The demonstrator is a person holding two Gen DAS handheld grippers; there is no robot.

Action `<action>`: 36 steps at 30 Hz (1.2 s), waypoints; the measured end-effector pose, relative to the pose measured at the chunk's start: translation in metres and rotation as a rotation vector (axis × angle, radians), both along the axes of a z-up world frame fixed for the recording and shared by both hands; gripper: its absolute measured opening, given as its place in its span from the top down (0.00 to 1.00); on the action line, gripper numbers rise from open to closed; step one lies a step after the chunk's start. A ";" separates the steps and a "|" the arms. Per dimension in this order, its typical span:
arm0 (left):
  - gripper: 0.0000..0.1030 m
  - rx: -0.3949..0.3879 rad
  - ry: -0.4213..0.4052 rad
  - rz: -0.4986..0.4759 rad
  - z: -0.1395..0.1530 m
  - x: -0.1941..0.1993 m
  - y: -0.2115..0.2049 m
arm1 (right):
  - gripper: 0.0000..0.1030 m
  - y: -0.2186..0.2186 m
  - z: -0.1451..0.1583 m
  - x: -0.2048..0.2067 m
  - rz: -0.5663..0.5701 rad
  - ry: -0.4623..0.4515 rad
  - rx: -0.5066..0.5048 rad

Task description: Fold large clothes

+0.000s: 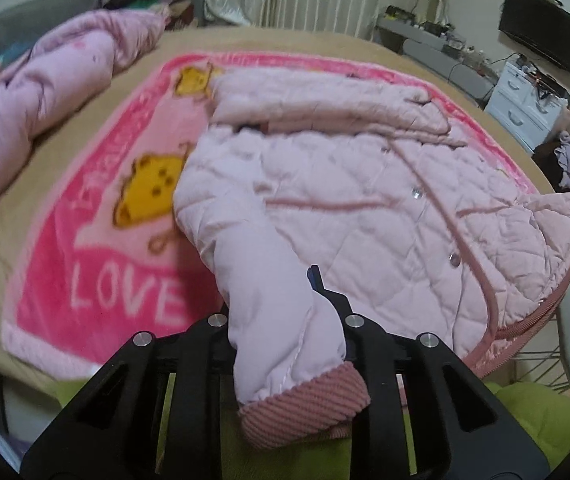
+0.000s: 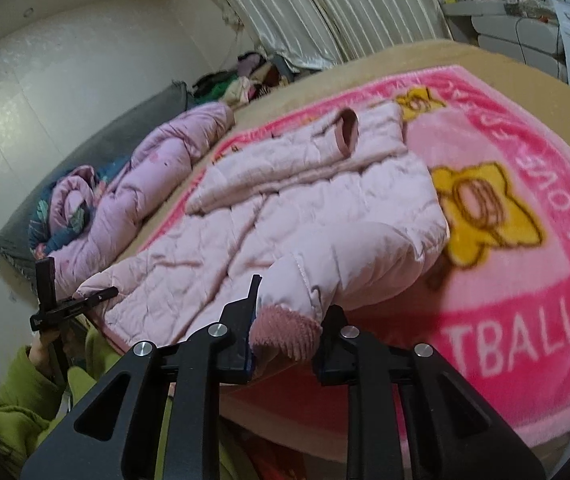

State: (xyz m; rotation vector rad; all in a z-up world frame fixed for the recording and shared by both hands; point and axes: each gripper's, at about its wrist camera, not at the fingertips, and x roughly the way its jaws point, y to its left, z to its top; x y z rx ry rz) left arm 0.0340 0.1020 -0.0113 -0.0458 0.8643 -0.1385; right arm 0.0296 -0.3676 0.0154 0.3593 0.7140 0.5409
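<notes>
Left wrist view. Item: left gripper (image 1: 273, 280), nearest the lens, its fingers (image 1: 314, 276) closed on the near sleeve (image 1: 269, 280) of the pink quilted jacket (image 1: 365, 208); the ribbed cuff (image 1: 305, 404) hangs back over the gripper body. Item: the jacket, front up, snaps showing, lying on the pink printed blanket (image 1: 97, 240) across the bed (image 1: 65, 120). Its hood end (image 1: 325, 100) lies farthest from us. We judge the step to be carrying this sleeve across the chest; we should keep hold behind the cuff and lay the sleeve flat inside the jacket's outline. Open room: bare blanket to the left; a lilac duvet (image 1: 45, 92) is heaped further left, well apart. The bed's near edge runs just under the gripper, so slack cloth may slide off.

Right wrist view. Item: right gripper (image 2: 285, 312), fingers (image 2: 253, 292) clamped on the other sleeve (image 2: 325, 276) at its fleecy cuff (image 2: 285, 334). Item: the left gripper (image 2: 105, 292) at the jacket's far corner, held by a person in a green sleeve (image 2: 25, 392). We should fold both sleeves evenly. Blanket to the right lies clear; the bed edge sits directly below.
</notes>
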 end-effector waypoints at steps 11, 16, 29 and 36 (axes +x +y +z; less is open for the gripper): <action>0.86 -0.003 -0.106 0.032 0.047 0.026 0.004 | 0.83 -0.014 0.032 0.022 -0.054 -0.116 0.053; 0.86 -0.001 -0.129 0.038 0.060 0.040 0.001 | 0.83 -0.013 0.041 0.035 -0.065 -0.157 0.052; 0.86 -0.002 -0.168 0.060 0.085 0.080 -0.004 | 0.84 -0.016 0.061 0.078 -0.102 -0.197 0.064; 0.86 -0.017 -0.178 0.073 0.092 0.107 -0.001 | 0.85 -0.014 0.069 0.107 -0.122 -0.212 0.068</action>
